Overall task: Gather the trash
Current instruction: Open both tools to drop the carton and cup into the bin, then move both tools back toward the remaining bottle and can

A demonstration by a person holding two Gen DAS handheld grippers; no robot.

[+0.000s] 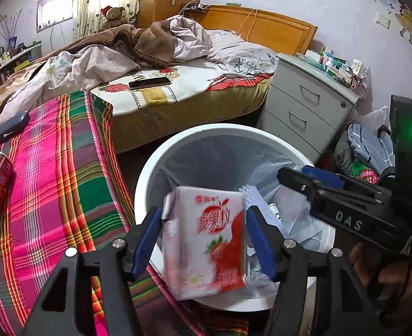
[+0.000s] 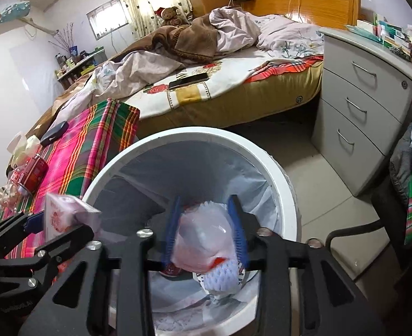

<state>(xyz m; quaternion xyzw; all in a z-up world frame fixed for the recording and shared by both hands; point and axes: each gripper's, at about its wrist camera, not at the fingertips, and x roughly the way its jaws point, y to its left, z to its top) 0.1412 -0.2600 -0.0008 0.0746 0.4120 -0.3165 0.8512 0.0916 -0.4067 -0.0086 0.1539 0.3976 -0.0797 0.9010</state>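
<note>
The left gripper (image 1: 203,235) is standing partly spread over the white bin (image 1: 149,173), a strawberry drink carton (image 1: 206,240) sitting blurred between its blue pads (image 1: 147,240) with slim gaps either side, so nothing is pressing it. The right gripper (image 2: 206,229) is also parting, a crumpled plastic bag with foam netting (image 2: 208,249) hanging between its pads (image 2: 172,229); contact there is unclear. Both are tilting steeply downward into the bin.

Glossy paper carton (image 1: 206,240), white plastic bin (image 1: 149,173), seemingly foam netting (image 2: 222,277)
</note>
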